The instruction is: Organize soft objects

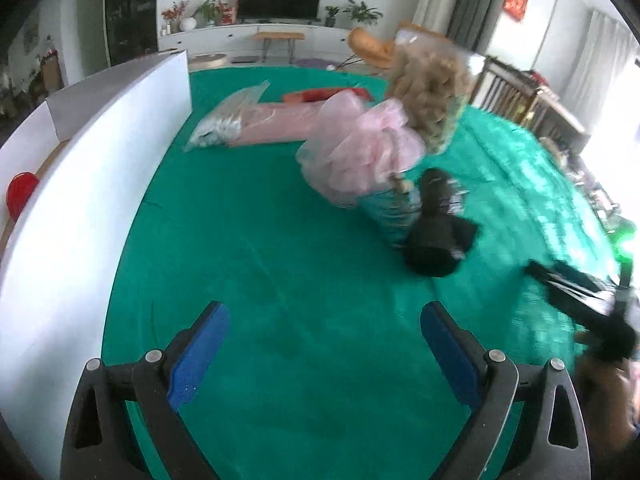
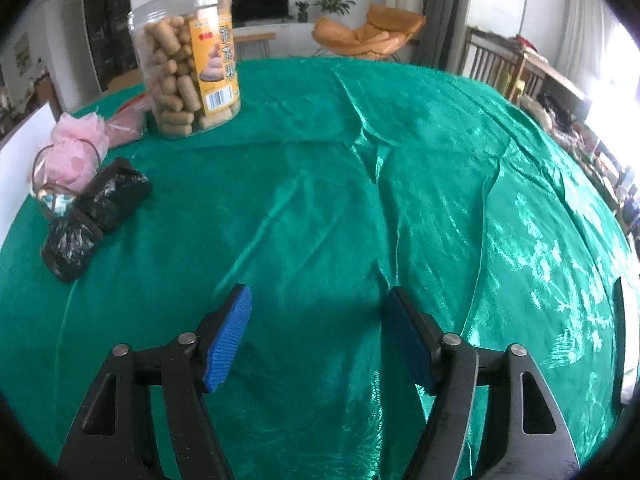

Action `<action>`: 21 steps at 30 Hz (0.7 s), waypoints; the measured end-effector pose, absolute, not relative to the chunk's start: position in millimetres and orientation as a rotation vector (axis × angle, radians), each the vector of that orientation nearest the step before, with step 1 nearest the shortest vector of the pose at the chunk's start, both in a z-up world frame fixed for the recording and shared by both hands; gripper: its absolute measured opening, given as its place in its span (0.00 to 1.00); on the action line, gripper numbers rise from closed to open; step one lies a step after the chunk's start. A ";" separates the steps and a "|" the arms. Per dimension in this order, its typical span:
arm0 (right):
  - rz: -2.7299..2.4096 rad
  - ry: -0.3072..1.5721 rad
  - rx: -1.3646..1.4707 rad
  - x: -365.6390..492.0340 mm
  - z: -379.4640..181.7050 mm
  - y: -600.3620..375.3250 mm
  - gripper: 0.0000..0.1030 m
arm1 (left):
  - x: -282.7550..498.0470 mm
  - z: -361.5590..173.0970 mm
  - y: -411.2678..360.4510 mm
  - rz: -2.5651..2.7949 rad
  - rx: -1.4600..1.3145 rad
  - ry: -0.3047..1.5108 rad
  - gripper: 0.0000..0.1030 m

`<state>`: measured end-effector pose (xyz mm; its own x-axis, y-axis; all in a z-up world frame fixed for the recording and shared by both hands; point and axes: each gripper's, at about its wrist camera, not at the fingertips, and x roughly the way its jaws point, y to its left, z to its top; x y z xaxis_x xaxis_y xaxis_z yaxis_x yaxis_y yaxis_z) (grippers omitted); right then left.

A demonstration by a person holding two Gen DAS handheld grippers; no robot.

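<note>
Green satin cloth (image 2: 360, 160) covers the whole surface, wrinkled and glossy on your right side, so anything you drag across it may bunch the fabric and pull its neighbours along. Along the left edge stands a white box (image 1: 100, 152) with a red item (image 1: 20, 194) inside; judging by the task, that is probably where the soft things go, though you cannot confirm it from here. Next in size is the clear snack jar (image 2: 186, 60), upright at the far side; it is rigid and top-heavy, and a careless sweep past it could tip it. Behind the jar's left lies a pink packet in clear film (image 1: 256, 122), with a red packet (image 1: 324, 94) just beyond. In front of the jar sits the pink ruffled bundle (image 2: 74, 160), touching the black plastic-wrapped roll (image 2: 96, 216). Because the two press together, a grab at one may snag the other, and the slick film could slip from the pads. Your left claw (image 1: 324, 354) hovers with its jaws wide apart and nothing between them, over bare cloth well short of the bundle. Your right claw (image 2: 318, 336) is likewise spread and empty, with the roll off to its left. The left view is motion-blurred around the bundle, so settle before you commit, or you risk closing on cloth instead
</note>
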<state>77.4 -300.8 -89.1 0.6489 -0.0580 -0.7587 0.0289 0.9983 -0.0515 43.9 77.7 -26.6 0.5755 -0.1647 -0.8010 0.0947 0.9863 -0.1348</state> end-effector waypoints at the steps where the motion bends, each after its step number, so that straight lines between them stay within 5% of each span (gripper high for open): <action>1: -0.046 0.867 -0.030 78.0 -89.8 -301.7 0.75 | 50.9 -34.1 79.7 -0.135 -0.069 0.947 0.93; 21: -0.038 0.880 0.014 80.3 -92.3 -307.8 0.81 | 83.8 -71.6 88.9 -0.050 0.017 0.944 1.00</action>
<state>80.3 -307.8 -92.3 0.6367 -0.0269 -0.7706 0.0388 0.9992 -0.0028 83.8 88.9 -71.6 0.5858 -0.0358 -0.8096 0.0505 0.9987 -0.0076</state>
